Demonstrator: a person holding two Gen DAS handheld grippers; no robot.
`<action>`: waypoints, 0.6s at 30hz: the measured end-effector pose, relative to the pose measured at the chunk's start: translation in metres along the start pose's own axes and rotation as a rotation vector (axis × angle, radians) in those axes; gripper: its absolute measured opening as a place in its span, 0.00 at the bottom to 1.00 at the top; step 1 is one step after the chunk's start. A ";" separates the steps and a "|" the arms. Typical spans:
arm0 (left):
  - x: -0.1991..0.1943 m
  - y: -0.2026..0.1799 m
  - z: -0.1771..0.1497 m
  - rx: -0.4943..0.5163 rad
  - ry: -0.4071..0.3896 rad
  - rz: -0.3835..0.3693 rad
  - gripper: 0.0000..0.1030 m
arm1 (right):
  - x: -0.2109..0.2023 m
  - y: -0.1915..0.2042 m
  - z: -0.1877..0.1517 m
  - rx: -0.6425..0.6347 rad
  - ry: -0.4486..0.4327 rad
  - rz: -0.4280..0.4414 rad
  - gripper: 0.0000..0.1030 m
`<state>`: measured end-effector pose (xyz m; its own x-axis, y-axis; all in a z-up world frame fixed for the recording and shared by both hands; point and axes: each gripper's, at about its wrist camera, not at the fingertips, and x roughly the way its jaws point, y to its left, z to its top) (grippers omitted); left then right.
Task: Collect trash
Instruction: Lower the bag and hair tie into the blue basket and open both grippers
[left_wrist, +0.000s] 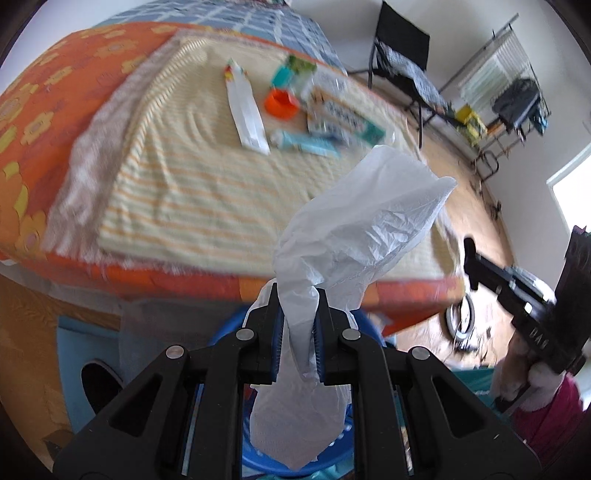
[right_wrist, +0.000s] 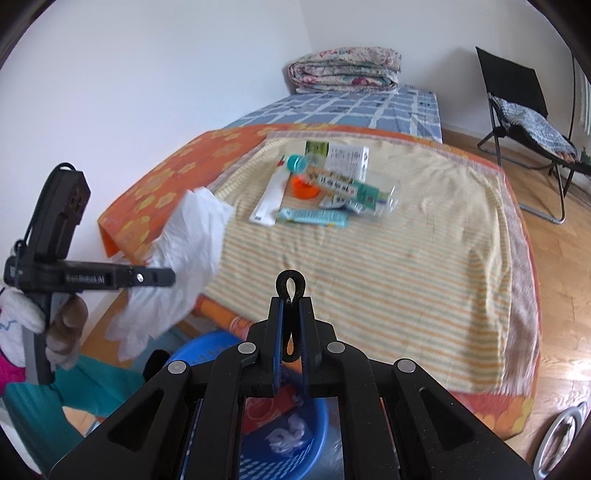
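Note:
My left gripper (left_wrist: 298, 295) is shut on a crumpled white plastic bag (left_wrist: 365, 221), which billows above the fingers and hangs below them over a blue basin (left_wrist: 258, 461). The same bag (right_wrist: 184, 258) and left gripper (right_wrist: 170, 277) show at the left of the right wrist view. My right gripper (right_wrist: 291, 301) is shut on a black looped band (right_wrist: 290, 284), above the blue basin (right_wrist: 317, 424). A pile of trash lies on the striped cloth (right_wrist: 388, 266) on the bed: a white paper sleeve (left_wrist: 245, 110), an orange cap (left_wrist: 280, 103), a blue tube (left_wrist: 306, 142), boxes (right_wrist: 349, 158).
The bed carries an orange flowered cover (left_wrist: 40, 110) and a folded quilt (right_wrist: 345, 68) at its far end. A black folding chair (right_wrist: 524, 110) stands on the wooden floor (right_wrist: 565, 258) to the right. A person's gloved hand (right_wrist: 62, 332) holds the left gripper. White scraps (right_wrist: 288, 435) lie in the basin.

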<state>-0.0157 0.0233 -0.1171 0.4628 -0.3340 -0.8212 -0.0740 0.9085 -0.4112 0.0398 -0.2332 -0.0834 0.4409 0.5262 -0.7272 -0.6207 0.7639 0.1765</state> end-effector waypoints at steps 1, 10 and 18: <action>0.005 -0.002 -0.007 0.009 0.018 0.003 0.12 | 0.000 0.001 -0.003 0.003 0.004 0.002 0.06; 0.040 -0.007 -0.058 0.082 0.146 0.056 0.12 | 0.007 0.004 -0.029 0.026 0.059 0.019 0.06; 0.067 -0.009 -0.084 0.124 0.237 0.101 0.12 | 0.018 0.014 -0.048 0.015 0.115 0.045 0.06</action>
<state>-0.0585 -0.0285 -0.2013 0.2379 -0.2768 -0.9310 0.0061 0.9589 -0.2836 0.0082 -0.2313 -0.1254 0.3352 0.5145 -0.7893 -0.6280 0.7465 0.2199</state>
